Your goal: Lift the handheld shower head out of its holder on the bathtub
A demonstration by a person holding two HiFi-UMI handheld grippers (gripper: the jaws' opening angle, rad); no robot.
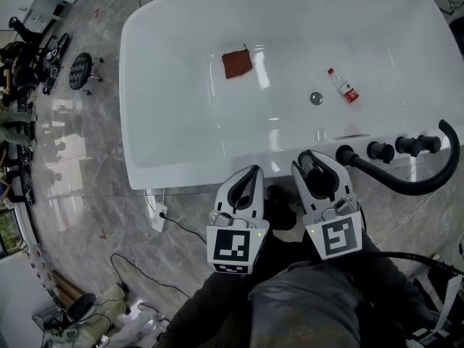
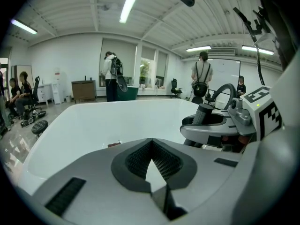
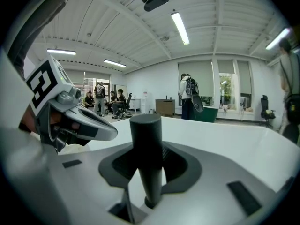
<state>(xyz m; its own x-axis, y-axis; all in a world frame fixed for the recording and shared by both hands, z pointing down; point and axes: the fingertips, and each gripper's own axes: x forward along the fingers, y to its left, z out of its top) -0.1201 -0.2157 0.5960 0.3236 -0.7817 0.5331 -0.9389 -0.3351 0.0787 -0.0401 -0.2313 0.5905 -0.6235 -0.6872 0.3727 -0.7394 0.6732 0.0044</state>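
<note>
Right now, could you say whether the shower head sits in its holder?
In, it seems: the shower head stands upright between the right tool's parted jaws, base in the holder.

head view: I look steeply down over the whole bathtub (image 1: 167,122) | both gripper views: low, close at its rim, looking level across that same bathtub

In the tub (image 1: 181,129), the cloth (image 1: 237,64) lies left, with the drain (image 1: 316,98) and bottle (image 1: 343,86) right. On the near rim, the shower head (image 3: 146,153) stands between the fingers of the right gripper (image 1: 313,161), with knobs (image 1: 380,151) to its right. The left gripper (image 1: 253,171) is just left.
</note>
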